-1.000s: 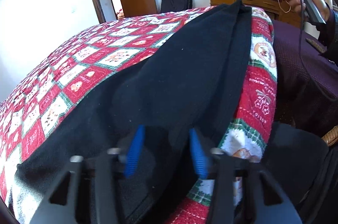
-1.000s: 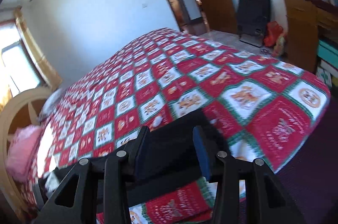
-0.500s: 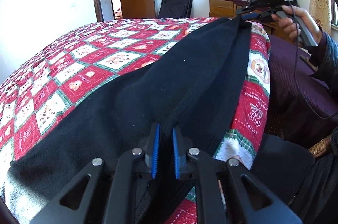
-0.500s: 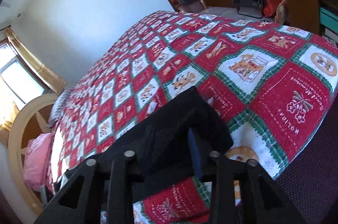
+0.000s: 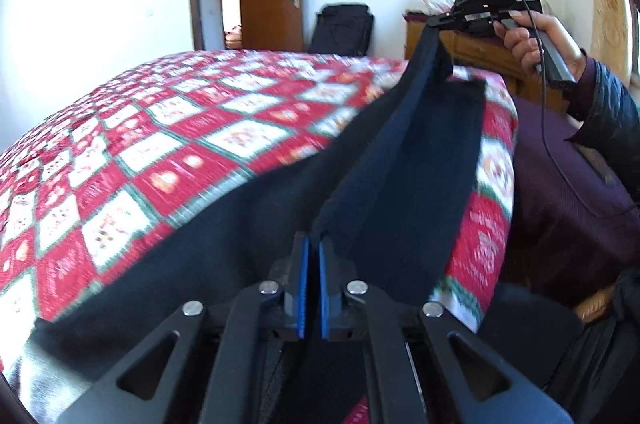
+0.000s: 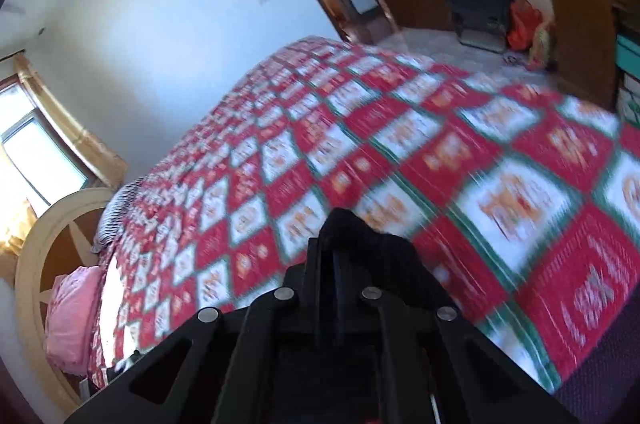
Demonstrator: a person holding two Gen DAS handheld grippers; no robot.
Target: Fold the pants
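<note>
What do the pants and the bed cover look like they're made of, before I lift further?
Pants: dark navy, matte, looks like a soft, thick knit or fleece; the lifted edge shows some thickness and drapes in smooth folds between both grippers. Exact fibre unclear.
Bed cover: red, white and green printed squares, likely a woven or plush blanket; motion blur hides its texture.

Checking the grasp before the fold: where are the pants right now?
In the left wrist view the pants lie along the bed's right edge on the checked quilt, stretched between the left claw and right claw.
</note>
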